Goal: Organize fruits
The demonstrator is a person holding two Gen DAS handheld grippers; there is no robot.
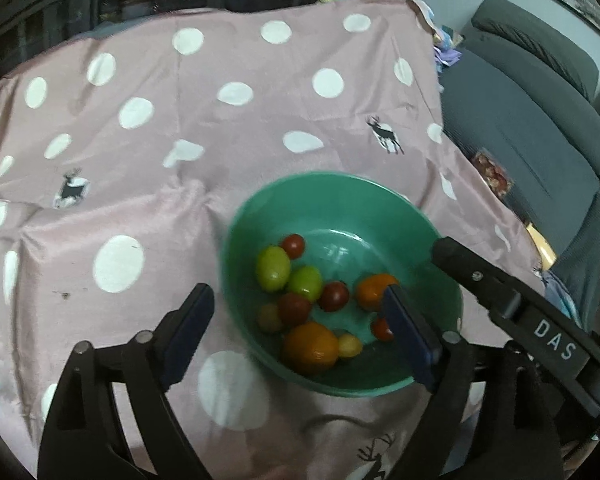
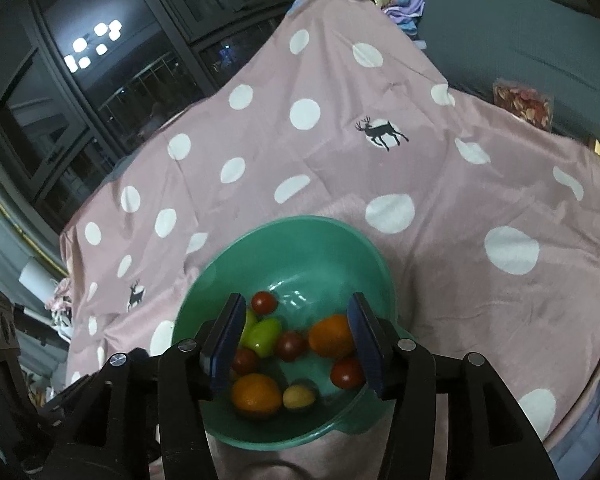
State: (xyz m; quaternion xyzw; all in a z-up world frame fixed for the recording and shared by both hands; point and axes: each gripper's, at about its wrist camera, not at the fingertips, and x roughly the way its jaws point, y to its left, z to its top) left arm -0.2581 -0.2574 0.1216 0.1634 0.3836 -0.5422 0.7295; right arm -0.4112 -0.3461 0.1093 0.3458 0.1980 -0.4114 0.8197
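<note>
A pink tablecloth point(image 1: 148, 184) with white dots and small black deer covers the counter, and a green bowl point(image 1: 340, 204) stands on it toward the right of the left wrist view. The left tool point(image 1: 298, 312) hovers over the near left part of the bowl with its jaws spread wide and nothing between them: its left finger hangs outside the rim over the cloth, its right finger over the bowl's inside. In the bowl, from left to right, lie two green fruits point(image 1: 273, 268) touching each other, dark red cherry tomatoes point(image 1: 333, 296) around them, a large orange point(image 1: 310, 347) at the near wall with a small yellow fruit point(image 1: 349, 345) just beside it, and a second orange point(image 1: 374, 290) partly hidden by the right finger. Farther right, the right tool point(image 2: 297, 338) reaches over the bowl's rim; in its own view it is poised above the fruit, jaws wide and empty, with the green bowl point(image 2: 300, 236) below them. A grey sofa point(image 1: 540, 128) stands beyond the counter's right edge.
</note>
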